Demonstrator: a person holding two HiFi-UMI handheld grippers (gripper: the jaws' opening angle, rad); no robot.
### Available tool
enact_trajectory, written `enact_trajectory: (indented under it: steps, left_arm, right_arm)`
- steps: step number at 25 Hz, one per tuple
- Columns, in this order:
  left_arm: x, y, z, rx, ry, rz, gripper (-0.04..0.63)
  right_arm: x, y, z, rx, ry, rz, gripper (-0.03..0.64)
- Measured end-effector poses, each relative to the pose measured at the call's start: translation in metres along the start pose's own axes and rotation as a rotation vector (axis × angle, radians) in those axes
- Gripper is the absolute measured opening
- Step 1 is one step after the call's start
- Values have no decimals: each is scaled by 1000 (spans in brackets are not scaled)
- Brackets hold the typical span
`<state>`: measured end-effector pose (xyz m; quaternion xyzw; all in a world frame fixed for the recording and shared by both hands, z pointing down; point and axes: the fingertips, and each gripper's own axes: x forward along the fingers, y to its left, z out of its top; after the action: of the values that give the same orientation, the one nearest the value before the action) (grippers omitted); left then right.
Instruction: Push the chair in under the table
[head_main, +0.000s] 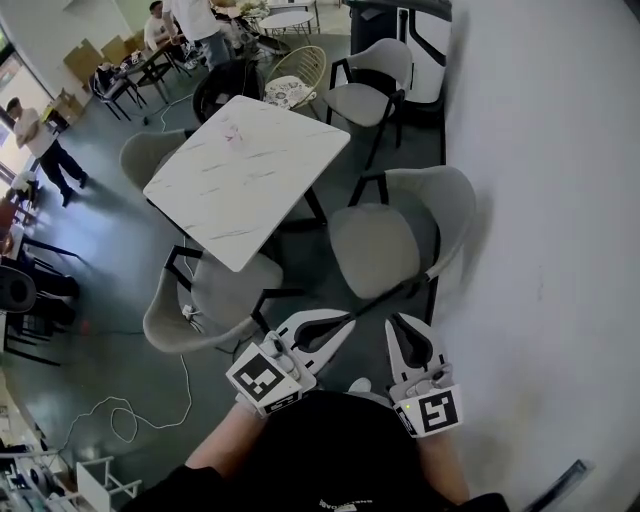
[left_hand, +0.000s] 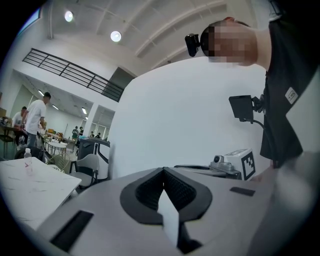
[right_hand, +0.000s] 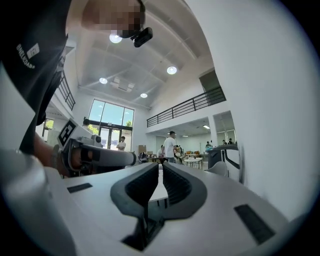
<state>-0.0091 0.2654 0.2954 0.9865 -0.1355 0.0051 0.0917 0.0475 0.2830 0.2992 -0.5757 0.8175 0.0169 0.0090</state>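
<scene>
A white marble table (head_main: 240, 175) stands in the middle of the head view. To its right a grey chair (head_main: 375, 240) with black legs sits pulled out from the table, close to the white wall. Both grippers are held level near the person's body, short of that chair and apart from it. My left gripper (head_main: 345, 322) has its jaws together with nothing in them, as its own view shows (left_hand: 163, 171). My right gripper (head_main: 400, 322) is shut and empty too (right_hand: 160, 167). The table's corner (left_hand: 30, 192) lies at the left of the left gripper view.
More grey chairs ring the table: one at the near left (head_main: 205, 300), one at the far right (head_main: 375, 85), one at the left (head_main: 150, 155). A white cable (head_main: 120, 410) lies on the floor. The white wall (head_main: 540, 200) runs along the right. People stand far back.
</scene>
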Motion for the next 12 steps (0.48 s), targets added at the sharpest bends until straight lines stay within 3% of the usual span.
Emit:
enact_trajectory:
  steps: [4, 8, 12]
  left_arm:
    - [12, -9, -12, -10, 22, 13, 4]
    - [30, -12, -21, -10, 44, 21, 3]
    - [39, 7, -23, -30, 44, 2, 3]
  right_arm:
    - [-5, -1, -9, 7, -12, 53, 15]
    - [2, 9, -13, 47, 7, 164, 15]
    - [21, 9, -17, 23, 15, 181, 14]
